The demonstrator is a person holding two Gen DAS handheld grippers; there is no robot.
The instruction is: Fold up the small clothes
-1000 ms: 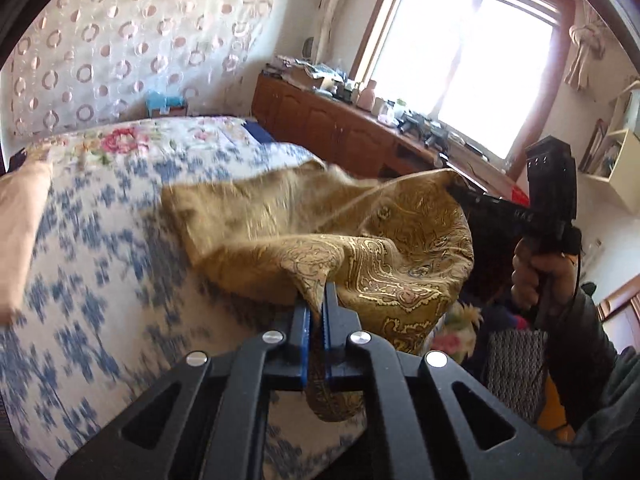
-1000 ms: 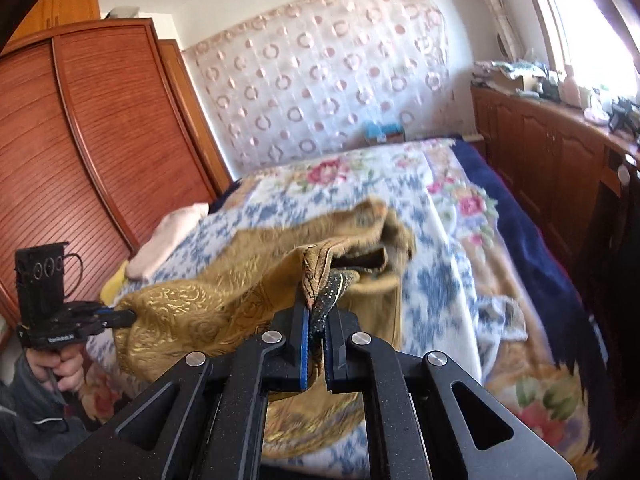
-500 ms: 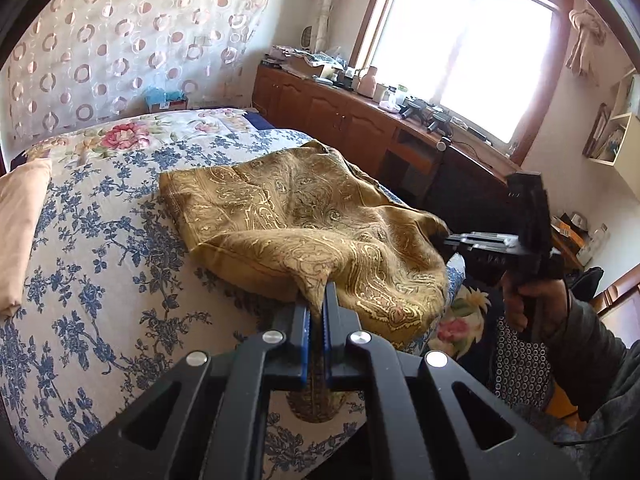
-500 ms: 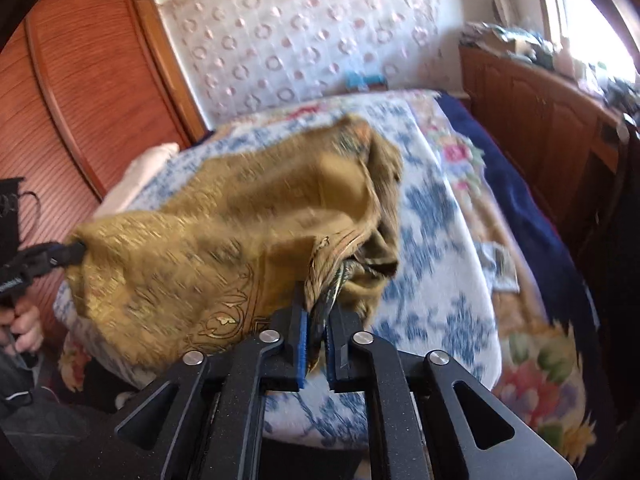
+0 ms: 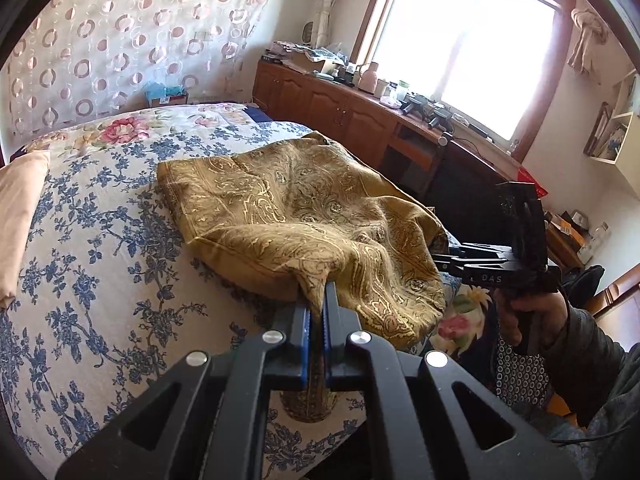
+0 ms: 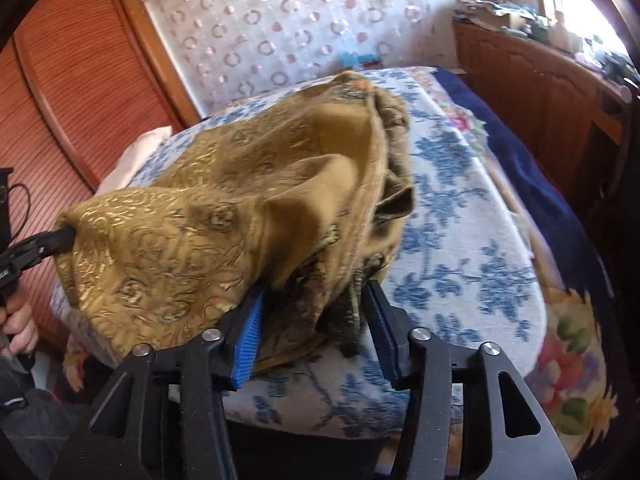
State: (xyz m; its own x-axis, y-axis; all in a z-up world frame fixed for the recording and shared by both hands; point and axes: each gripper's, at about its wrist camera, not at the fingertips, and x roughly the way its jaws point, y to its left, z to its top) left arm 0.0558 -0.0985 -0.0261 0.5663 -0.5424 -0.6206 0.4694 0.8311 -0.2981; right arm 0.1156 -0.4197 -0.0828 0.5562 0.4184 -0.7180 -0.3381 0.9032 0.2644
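A golden paisley garment (image 5: 304, 216) lies folded over on the blue-flowered bedspread (image 5: 88, 264), near the bed's foot edge. My left gripper (image 5: 316, 312) is shut on its near corner, with cloth hanging between the fingers. In the right wrist view the garment (image 6: 224, 216) fills the middle. My right gripper (image 6: 316, 304) is open, its jaws spread on either side of the cloth's near edge. The right gripper also shows in the left wrist view (image 5: 444, 260) at the garment's right corner, and the left gripper shows in the right wrist view (image 6: 60, 236) at the garment's left corner.
A peach pillow (image 5: 20, 208) lies at the bed's left side. A wooden cabinet (image 5: 344, 108) with clutter runs under the window on the right. A slatted wooden wardrobe (image 6: 60, 92) stands left of the bed. A dark blue blanket (image 6: 532, 184) hangs along the bed's right side.
Both grippers lowered the garment onto the bed, folded over. The right gripper, shut on the cloth half a second ago, has opened and let go. The left stays shut.
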